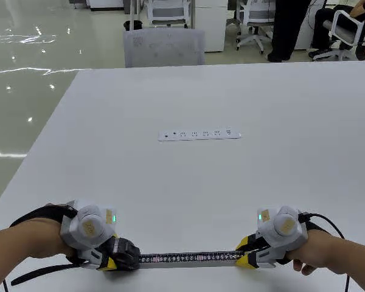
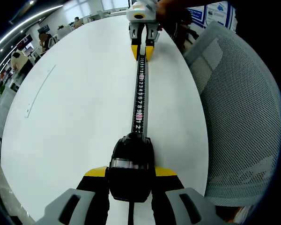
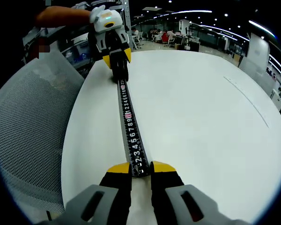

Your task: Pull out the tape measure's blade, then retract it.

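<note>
White tabletop (image 1: 201, 182) takes up most of the head view, and along its near edge the tape measure lies stretched out. The black case (image 1: 126, 254) is clamped between the yellow-tipped jaws of the left gripper (image 1: 114, 258). From it the blade (image 1: 188, 258) runs straight across to the right gripper (image 1: 246, 257), whose jaws are pressed onto its far end. A power strip (image 1: 199, 134) lies well apart, toward the middle of the table. In the left gripper view the case (image 2: 131, 166) sits squarely between that gripper's own jaws, and the blade (image 2: 139, 93) leads dead ahead to the right gripper (image 2: 143, 49). So the long axis is the line joining the two grippers, with a mesh chair (image 2: 243, 117) off the table's edge beside it. In the right gripper view the own jaws close on the blade's tip (image 3: 140, 168), numerals counting upward toward the left gripper (image 3: 114, 58). The pull-out looks done. Retracting would likely mean the right gripper travelling back along this same line toward the case, the nearer hand for that end. The end hook is covered by the jaws, any lock or button on the case is hidden under the left gripper, and I cannot tell whether the blade rests on the table or hangs just above it.
</note>
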### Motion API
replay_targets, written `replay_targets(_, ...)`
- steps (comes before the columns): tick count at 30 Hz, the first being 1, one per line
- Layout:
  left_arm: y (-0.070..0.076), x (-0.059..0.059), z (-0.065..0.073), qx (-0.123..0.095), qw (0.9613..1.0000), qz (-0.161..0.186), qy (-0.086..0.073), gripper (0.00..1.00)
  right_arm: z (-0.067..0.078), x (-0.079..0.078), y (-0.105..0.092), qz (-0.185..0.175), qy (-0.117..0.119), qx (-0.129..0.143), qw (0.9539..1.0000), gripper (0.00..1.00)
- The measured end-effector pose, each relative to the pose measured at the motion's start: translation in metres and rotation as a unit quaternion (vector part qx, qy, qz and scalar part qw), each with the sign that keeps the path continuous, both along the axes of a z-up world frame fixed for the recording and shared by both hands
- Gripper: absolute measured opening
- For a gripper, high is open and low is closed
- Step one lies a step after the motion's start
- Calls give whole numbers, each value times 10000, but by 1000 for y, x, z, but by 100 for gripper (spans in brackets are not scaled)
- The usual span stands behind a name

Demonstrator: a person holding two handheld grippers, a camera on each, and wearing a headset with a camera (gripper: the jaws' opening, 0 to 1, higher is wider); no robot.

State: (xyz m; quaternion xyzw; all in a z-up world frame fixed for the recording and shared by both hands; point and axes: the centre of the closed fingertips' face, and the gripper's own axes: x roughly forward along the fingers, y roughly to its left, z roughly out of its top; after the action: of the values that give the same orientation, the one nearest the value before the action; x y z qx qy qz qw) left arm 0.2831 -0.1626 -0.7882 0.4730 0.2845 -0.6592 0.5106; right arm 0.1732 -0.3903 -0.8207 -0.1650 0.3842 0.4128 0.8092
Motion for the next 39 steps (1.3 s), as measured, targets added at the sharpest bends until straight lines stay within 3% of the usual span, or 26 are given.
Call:
replay_targets(24,1,1,0,-15,10000,4,-4,31,2,-1,-2,-105,19,0,9999,14)
replay_targets(39,0,0,1,46,9999,-89,-65,31,1,-1,-1,-49,58,-197,9998,14)
